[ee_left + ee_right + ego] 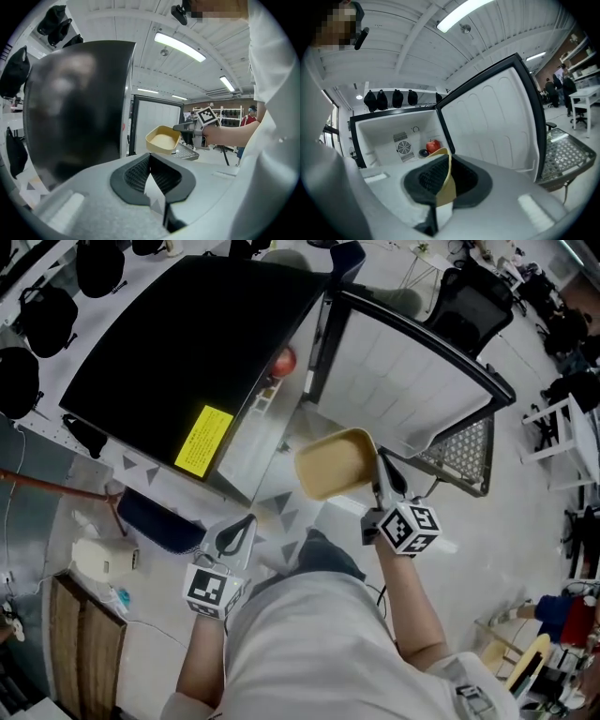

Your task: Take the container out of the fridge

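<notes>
While the right tongs [380, 474] are clamped on the right-hand wall of the beige container [336, 465], the tub hangs in the air outside the fridge [187, 352], near its front and just left of the open door [403, 381]. It is held mouth up and slightly tilted, and its long axis seems to run left from the tongs toward the fridge body. The right gripper view shows the thin beige wall [444, 180] standing on edge between the dark pads, which press on it from both sides. Far inside the white fridge compartment lies a red apple [433, 146], with a small dark round thing beside it. The left tongs [249, 521] hang low at the near left, well apart from the container, with their tips together and nothing between them. A yellow label [204, 441] sits on the black fridge top.
</notes>
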The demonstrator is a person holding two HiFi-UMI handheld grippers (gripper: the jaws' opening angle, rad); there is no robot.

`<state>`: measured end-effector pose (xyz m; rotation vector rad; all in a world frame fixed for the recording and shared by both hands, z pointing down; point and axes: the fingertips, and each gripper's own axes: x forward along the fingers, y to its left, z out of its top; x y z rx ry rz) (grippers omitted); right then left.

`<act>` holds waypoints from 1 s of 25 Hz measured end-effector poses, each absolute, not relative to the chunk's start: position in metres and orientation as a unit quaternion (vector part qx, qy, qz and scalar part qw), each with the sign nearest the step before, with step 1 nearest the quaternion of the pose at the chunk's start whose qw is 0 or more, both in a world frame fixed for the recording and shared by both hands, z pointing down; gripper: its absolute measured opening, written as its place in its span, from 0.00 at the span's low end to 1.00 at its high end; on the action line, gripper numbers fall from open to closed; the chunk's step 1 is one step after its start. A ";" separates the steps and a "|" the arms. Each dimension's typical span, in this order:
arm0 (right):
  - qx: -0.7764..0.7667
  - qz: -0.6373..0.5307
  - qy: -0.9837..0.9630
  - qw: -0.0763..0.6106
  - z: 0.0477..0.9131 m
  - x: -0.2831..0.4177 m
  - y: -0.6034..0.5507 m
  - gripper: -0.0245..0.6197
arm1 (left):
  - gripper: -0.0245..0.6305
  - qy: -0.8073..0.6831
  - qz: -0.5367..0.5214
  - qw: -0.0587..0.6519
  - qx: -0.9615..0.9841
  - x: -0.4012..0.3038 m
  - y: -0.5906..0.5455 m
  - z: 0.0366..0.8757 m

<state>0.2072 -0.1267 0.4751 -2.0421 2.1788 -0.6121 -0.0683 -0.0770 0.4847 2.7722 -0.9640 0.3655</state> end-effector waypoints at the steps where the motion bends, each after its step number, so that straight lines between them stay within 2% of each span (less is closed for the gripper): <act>1: -0.673 -0.200 0.710 0.048 0.475 0.210 -0.121 0.07 | 0.05 -0.318 0.123 0.090 0.936 -0.064 -0.076 0.484; 25: -0.676 -0.192 0.710 0.053 0.462 0.224 -0.065 0.07 | 0.05 -0.254 0.102 0.073 0.959 -0.001 -0.078 0.466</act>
